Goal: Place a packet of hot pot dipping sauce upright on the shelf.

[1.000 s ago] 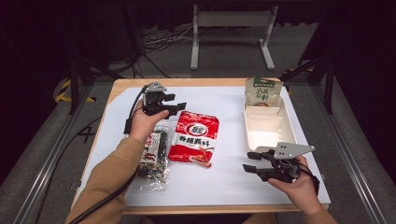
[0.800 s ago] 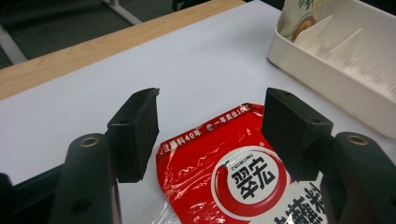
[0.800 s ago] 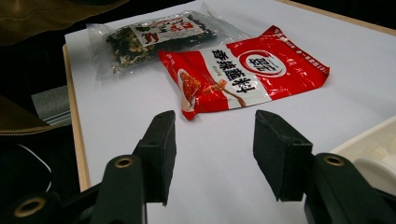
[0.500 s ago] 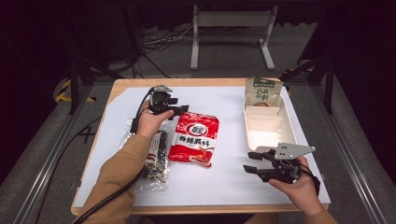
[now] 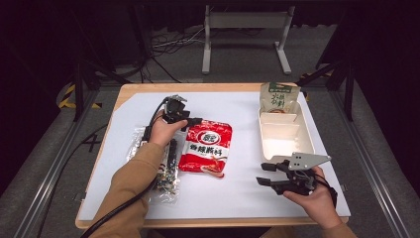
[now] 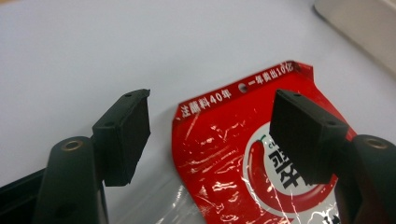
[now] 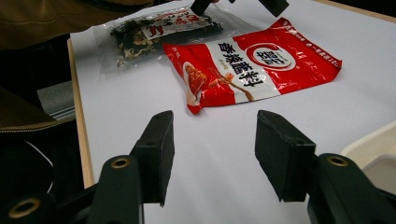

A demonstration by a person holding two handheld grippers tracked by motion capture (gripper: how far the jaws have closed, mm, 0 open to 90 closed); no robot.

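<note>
Left gripper view: tool (image 6: 210,135) agape over red packet (image 6: 252,168)

A white sheet (image 5: 237,188) covers the wooden table (image 5: 133,89). Behind the table stands a grey metal frame (image 5: 245,22), and black cables (image 5: 163,44) lie on the grey floor (image 5: 34,163).

We see bright overhead light on white desk (image 5: 237,188), dark surroundings beyond it. Glare streaks on red packet (image 6: 224,154) film. We note nearest tongs soft, out of focus; soft shadows beside red packet.
</note>
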